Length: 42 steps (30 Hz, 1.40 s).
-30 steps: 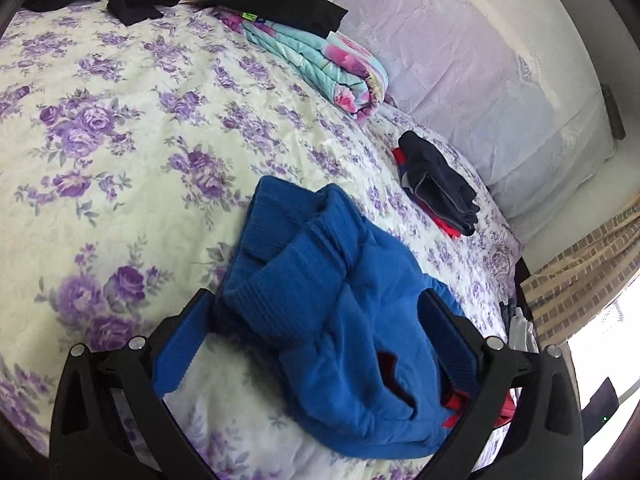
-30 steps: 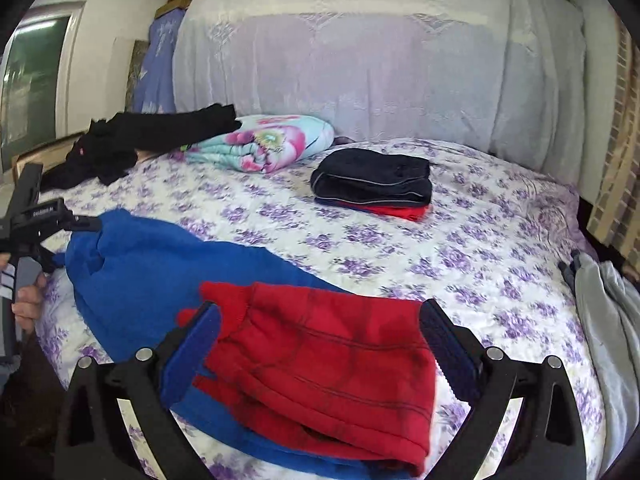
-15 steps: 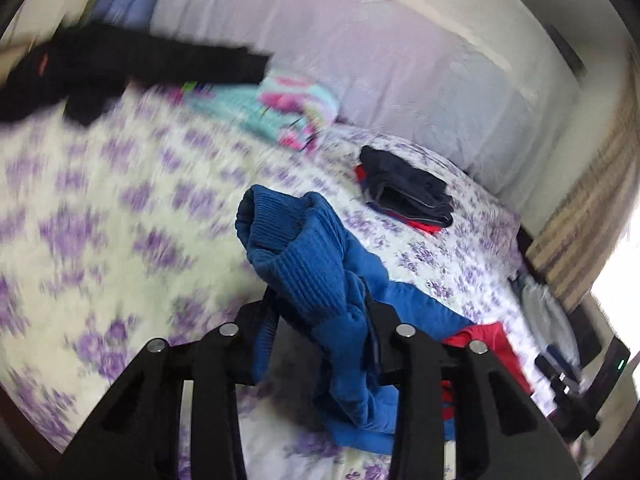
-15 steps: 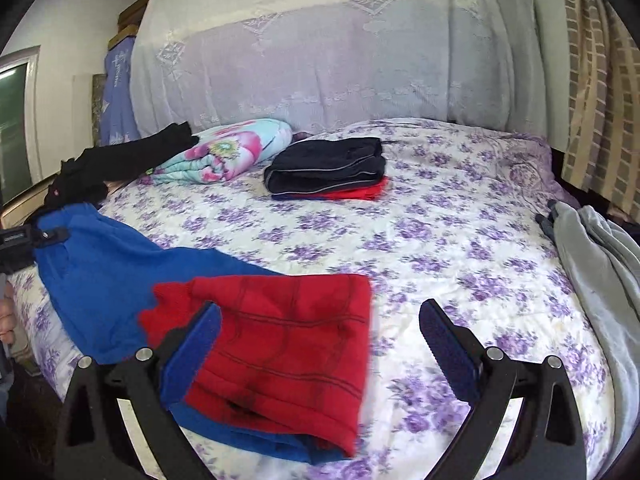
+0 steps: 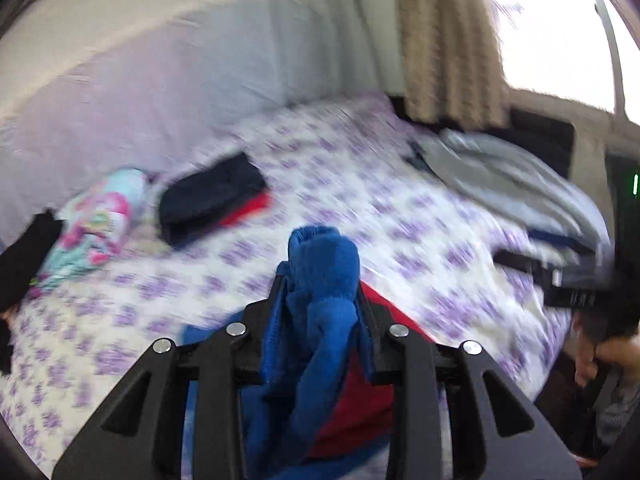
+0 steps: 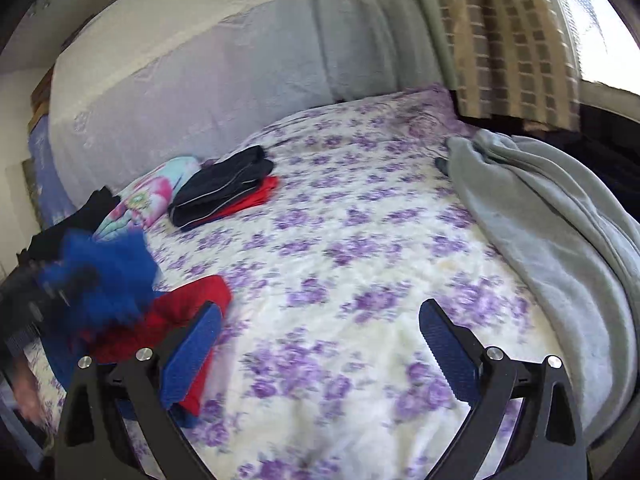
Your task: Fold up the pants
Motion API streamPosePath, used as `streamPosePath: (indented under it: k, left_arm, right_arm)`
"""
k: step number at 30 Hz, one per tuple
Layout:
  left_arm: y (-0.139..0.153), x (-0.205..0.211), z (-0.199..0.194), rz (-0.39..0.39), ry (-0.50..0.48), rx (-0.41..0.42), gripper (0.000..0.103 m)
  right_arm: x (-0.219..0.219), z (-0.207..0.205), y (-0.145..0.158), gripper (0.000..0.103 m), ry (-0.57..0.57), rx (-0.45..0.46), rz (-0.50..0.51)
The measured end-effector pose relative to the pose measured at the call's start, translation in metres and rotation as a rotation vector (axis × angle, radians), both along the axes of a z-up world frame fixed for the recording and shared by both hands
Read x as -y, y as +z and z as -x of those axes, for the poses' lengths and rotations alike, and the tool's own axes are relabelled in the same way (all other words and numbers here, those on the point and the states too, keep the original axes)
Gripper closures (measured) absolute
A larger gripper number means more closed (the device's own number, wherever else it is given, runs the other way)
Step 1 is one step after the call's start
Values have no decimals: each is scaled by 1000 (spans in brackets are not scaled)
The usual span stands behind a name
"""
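My left hand-held gripper (image 5: 320,300) clamps the blue-and-red fleece pants (image 5: 322,268), my right hand-held gripper (image 6: 320,344) gapes empty; next, grab the red end.

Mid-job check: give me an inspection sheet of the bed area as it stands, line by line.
Surface: bed sheet, white with purple flowers.
Job's things: blue and red pants, blue end bunched and lifted, red part lying on the sheet.
Clutter: folded dark and red stack; floral bundle; black garment; grey blanket along the right side.
Grippers: left gripper has just been closing and is shut on the blue fabric; right gripper open, nothing between its fingers.
Cables: nothing seen.
Surroundings: covered headboard, checked curtain, bright window.
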<state>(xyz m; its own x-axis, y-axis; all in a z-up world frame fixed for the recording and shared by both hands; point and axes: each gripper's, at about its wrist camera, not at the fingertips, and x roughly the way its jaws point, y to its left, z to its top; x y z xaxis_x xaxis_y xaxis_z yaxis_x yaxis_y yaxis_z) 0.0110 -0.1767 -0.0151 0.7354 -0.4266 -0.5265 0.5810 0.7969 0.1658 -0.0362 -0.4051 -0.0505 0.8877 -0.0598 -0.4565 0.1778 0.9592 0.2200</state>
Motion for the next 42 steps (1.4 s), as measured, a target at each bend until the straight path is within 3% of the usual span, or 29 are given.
streamPosePath:
  k: [2,5,8,14,16,20,23,26,29,32,35,38,40,41,42]
  left_arm:
    - [-33,32,9,-60,-52,-27,73]
    - [-59,51,29,-121,-89,57,70]
    - [-56,40,42,-44,-170,42,44]
    - [-17,-15,56,113,-145,90,33]
    - [-10,-32,52,158,-131,60,21]
    - [-32,-23,42,111,-191,-35,20]
    - [-64,1,42,34,-251,-96,22]
    - [-93,11,40,-15,-260,-98,22]
    - [-103,14,39,-34,-252,-61,22]
    - [-95,8,40,-8,-255,-70,22]
    - [-76,-16,50,67,-250,-65,22]
    - [-54,-44,60,113,-191,22,22]
    - [-43,-59,63,142,-155,66,18]
    - [-40,-65,60,155,-132,68,10]
    - [-43,-67,53,158,-117,44,10]
  right_arm:
    - [9,3,-2,4,-17,-3,-1]
    - [16,5,-3,4,-29,-5,-2]
    - [18,3,2,4,-14,12,-17]
    - [-12,-21,30,4,150,30,-51]
    - [-34,-42,38,4,270,-7,-60]
    - [-82,-81,34,4,430,-131,-72]
    - [-114,-111,10,4,428,-255,69]
    - [-112,-134,-26,4,374,-348,134]
    - [-90,-147,-51,4,414,-386,-23]
    - [-83,-149,-51,4,434,-376,-57]
    - [-73,-145,-40,4,445,-345,-144]
    - [-62,-131,-13,4,429,-270,-217]
    - [-62,-127,11,4,519,-206,-303]
    - [-65,-129,19,4,598,-191,-376]
    - [-68,-136,25,4,691,-197,-471]
